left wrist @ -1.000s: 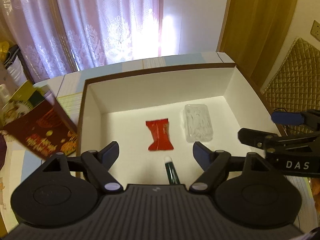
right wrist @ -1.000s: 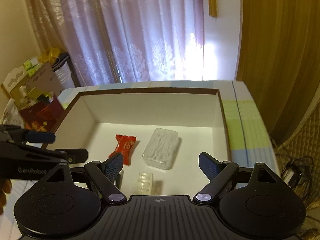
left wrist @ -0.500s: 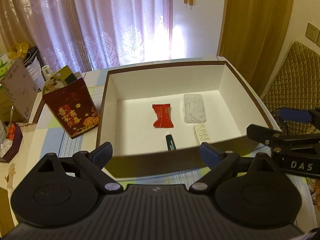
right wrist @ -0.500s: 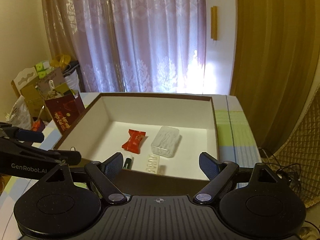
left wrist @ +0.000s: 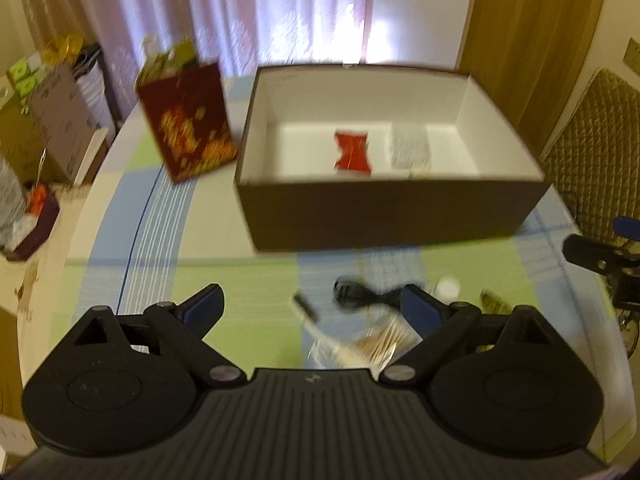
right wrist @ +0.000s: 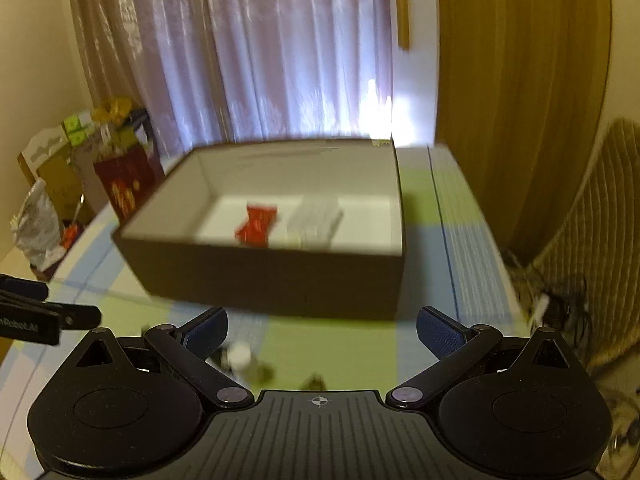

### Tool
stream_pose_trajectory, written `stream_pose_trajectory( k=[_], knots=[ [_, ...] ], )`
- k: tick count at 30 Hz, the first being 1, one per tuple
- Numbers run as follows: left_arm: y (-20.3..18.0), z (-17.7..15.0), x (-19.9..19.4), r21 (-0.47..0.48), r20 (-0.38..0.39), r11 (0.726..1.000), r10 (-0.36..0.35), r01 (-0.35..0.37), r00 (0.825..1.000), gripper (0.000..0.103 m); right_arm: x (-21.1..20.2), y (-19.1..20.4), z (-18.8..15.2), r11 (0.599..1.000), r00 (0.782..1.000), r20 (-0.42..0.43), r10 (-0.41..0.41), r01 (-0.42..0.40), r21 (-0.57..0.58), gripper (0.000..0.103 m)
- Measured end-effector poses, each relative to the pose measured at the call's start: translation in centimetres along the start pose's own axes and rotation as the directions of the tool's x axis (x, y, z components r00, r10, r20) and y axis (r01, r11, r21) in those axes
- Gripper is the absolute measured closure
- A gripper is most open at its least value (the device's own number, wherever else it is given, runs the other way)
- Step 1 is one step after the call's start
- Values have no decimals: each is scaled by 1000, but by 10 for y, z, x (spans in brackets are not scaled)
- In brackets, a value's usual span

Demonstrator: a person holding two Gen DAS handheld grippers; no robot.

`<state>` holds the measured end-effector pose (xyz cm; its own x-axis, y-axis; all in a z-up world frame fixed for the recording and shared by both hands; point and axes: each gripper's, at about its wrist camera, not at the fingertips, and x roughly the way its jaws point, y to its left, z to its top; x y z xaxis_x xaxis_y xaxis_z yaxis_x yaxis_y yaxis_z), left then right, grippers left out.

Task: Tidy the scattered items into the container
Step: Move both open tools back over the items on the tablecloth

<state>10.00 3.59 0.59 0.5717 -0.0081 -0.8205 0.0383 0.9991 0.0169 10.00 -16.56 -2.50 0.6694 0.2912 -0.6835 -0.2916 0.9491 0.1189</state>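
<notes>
On the tabletop [left wrist: 240, 280], at 6 o'clock of the box [left wrist: 392, 216]: scattered items not yet tidied, all blurred.
Items near the left tongs [left wrist: 312, 306]: a black cord [left wrist: 360, 294] at about 12 o'clock between the fingers; a small dark stick [left wrist: 305, 307] just at 9 o'clock of it; a crinkly clear packet [left wrist: 364, 346] at 5 o'clock, close to the right finger; a white cap [left wrist: 448, 287] at 2 o'clock.
Inside the box: a red candy wrapper [left wrist: 352, 154] and a clear plastic case [left wrist: 408, 150] at 3 o'clock of it, near the front wall.
Handling, as a judgement: all likely light; packet soft and slippery, best pinched at an edge; cord limp, best taken at its thicker end; stick and cap small, likely to roll or skid, so a squeeze across the middle.
Left tongs: wide open, holding nothing, poised low over the items, pointed toward the box.
Right tongs [right wrist: 322, 326]: wide open too, nothing held, at 3 o'clock of the left pair, level with the box's front wall, white cap below its left finger.
Off to 10 o'clock of the box: a red gift bag [left wrist: 188, 124], upright, apart from it.
</notes>
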Motion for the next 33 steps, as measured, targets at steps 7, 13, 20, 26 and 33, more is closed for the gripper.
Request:
stream_pose_trajectory(
  k=[7, 13, 20, 26, 33],
  knots=[
    [11, -47, 15, -31, -113, 1000, 0, -3, 994, 10, 9, -2, -50, 999, 988, -156, 20, -13, 50, 0],
    [6, -57, 17, -29, -137, 999, -23, 19, 990, 11, 11, 2, -64, 999, 979, -204, 16, -6, 49, 0],
    [3, -59, 19, -24, -137, 999, -37, 34, 990, 13, 10, -2, -69, 997, 978, -209, -3, 18, 69, 0],
    [6, -60, 24, -30, -146, 999, -34, 30, 989, 13, 15, -6, -70, 996, 976, -219, -10, 29, 84, 0],
    [7, -58, 30, -33, -156, 999, -36, 31, 987, 13, 19, -4, -65, 997, 977, -214, -9, 26, 78, 0]
  ],
)
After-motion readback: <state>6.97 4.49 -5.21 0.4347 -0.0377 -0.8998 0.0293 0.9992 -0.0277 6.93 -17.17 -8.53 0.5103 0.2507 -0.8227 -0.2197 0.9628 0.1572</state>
